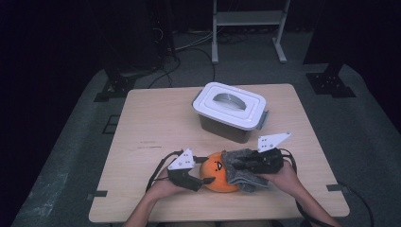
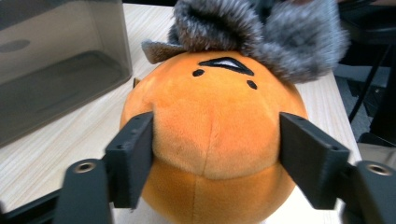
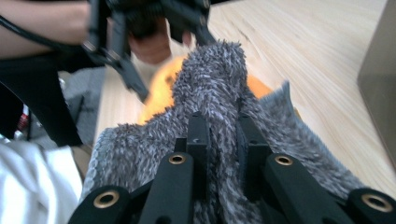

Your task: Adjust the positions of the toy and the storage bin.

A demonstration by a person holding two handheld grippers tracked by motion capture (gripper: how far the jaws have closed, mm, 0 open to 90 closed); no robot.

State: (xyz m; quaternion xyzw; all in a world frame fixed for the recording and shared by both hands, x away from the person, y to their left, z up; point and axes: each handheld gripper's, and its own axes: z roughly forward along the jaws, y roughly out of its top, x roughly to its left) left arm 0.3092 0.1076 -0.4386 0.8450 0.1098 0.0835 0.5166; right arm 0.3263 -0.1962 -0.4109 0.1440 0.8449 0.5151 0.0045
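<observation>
Altogether: one round orange plush toy [image 1: 216, 173] with a stitched face, near the front edge of one pale wooden table [image 1: 151, 123]; one fuzzy grey cloth [image 1: 241, 165] draped over it; one lidded white-and-grey plastic box [image 1: 230, 112] behind. Left gripper [image 2: 215, 154] pressing both sides of the toy; right gripper [image 3: 223, 140] clamped on a cloth fold.

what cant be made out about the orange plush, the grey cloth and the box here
- Orange plush: its top is hidden under the grey cloth in the left gripper view.
- Grey cloth: its near end is cut off by the bottom edge in the right gripper view.
- Lidded box: contents hidden by the white lid in the high view.
</observation>
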